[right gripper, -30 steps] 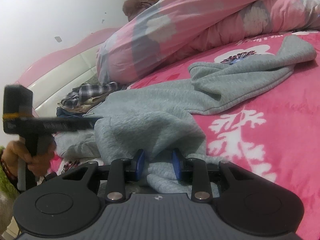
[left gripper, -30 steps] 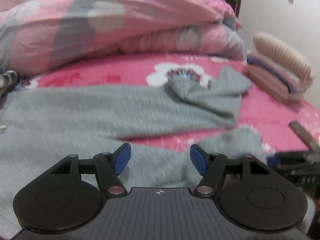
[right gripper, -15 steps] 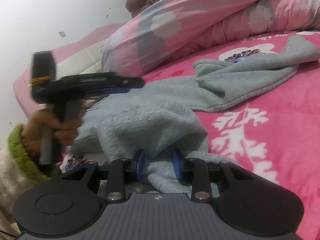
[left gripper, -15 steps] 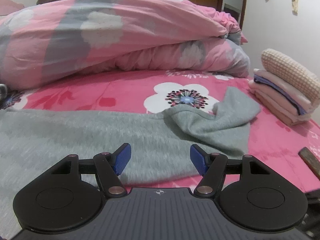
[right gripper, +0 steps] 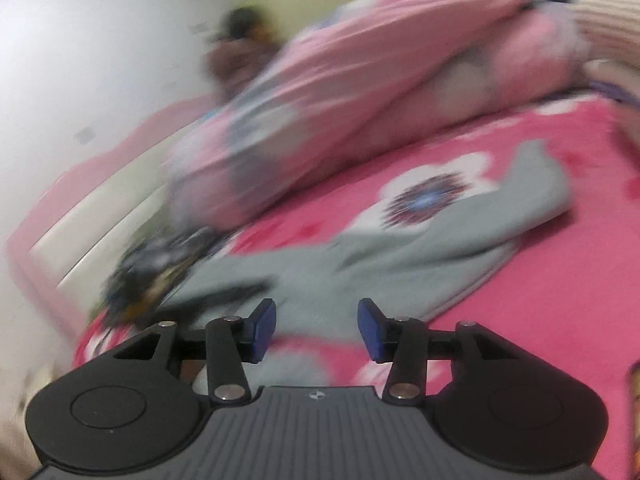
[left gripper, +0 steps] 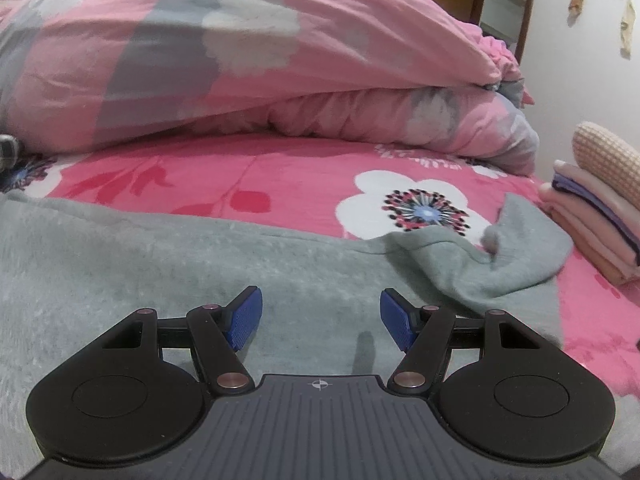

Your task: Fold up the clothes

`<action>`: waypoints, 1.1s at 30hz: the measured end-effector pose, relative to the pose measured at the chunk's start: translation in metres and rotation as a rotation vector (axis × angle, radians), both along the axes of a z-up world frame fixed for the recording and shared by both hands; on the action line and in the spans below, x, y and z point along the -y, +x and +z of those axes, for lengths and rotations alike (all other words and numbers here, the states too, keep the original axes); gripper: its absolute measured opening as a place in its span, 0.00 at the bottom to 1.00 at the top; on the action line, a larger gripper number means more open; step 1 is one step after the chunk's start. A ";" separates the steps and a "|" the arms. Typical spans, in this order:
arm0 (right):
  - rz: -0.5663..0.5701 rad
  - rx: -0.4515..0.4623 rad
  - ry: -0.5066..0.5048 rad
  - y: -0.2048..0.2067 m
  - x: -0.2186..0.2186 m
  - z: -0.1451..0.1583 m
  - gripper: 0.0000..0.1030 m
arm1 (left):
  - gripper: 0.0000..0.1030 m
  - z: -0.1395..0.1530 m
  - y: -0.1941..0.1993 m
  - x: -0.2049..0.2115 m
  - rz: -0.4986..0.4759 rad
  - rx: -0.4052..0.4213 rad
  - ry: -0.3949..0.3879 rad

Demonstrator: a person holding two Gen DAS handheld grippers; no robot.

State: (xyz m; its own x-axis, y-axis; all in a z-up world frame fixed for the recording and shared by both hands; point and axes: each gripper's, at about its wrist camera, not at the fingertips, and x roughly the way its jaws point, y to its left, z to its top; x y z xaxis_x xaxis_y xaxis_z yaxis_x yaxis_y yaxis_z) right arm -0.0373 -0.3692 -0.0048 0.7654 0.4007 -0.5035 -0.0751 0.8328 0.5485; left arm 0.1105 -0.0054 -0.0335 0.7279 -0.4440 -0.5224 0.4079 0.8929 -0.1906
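A bed with a pink flowered cover, a grey garment spread across it.
At far left in the right wrist view, dark crumpled clothes lie by the headboard. A rolled pink-and-grey quilt lies behind the garment, whose sleeve reaches right towards a stack of folded clothes. The left gripper hangs low over the grey fabric, fingers spread wide, holding nothing. The right gripper, in a blurred frame, also has its fingers apart and empty, above the garment's near edge.
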 end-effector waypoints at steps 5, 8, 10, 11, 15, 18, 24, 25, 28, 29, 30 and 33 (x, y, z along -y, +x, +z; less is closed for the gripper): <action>-0.236 -0.151 0.038 0.066 0.055 -0.011 0.63 | 0.64 -0.012 0.007 -0.026 0.037 -0.013 -0.066; -0.378 -0.241 0.061 0.105 0.088 -0.017 0.63 | 0.64 -0.017 0.014 -0.045 0.074 -0.051 -0.145; -0.472 -0.301 0.077 0.132 0.110 -0.022 0.63 | 0.64 -0.016 0.015 -0.054 0.095 -0.057 -0.180; -0.496 -0.316 0.108 0.139 0.119 -0.034 0.63 | 0.64 -0.015 0.014 -0.057 0.106 -0.050 -0.186; -0.491 -0.299 0.141 0.156 0.126 -0.051 0.18 | 0.64 -0.017 0.015 -0.063 0.139 -0.051 -0.199; -0.518 -0.170 0.064 0.143 0.115 -0.027 0.11 | 0.64 -0.017 0.017 -0.066 0.151 -0.055 -0.202; -0.710 -0.074 0.011 0.105 0.146 -0.005 0.11 | 0.64 -0.020 0.018 -0.070 0.167 -0.072 -0.205; -0.716 -0.115 -0.006 0.109 0.151 -0.011 0.12 | 0.64 -0.021 0.019 -0.070 0.168 -0.077 -0.204; -0.711 -0.248 -0.036 0.117 0.160 -0.028 0.25 | 0.64 -0.020 0.018 -0.072 0.173 -0.082 -0.206; -0.713 -0.287 -0.044 0.117 0.162 -0.032 0.30 | 0.64 -0.019 0.017 -0.073 0.178 -0.078 -0.206; -0.714 -0.326 -0.052 0.118 0.164 -0.036 0.38 | 0.64 -0.017 0.015 -0.075 0.183 -0.071 -0.207; -0.713 -0.315 -0.153 0.099 0.141 -0.010 0.48 | 0.64 -0.010 0.012 -0.084 0.208 -0.049 -0.226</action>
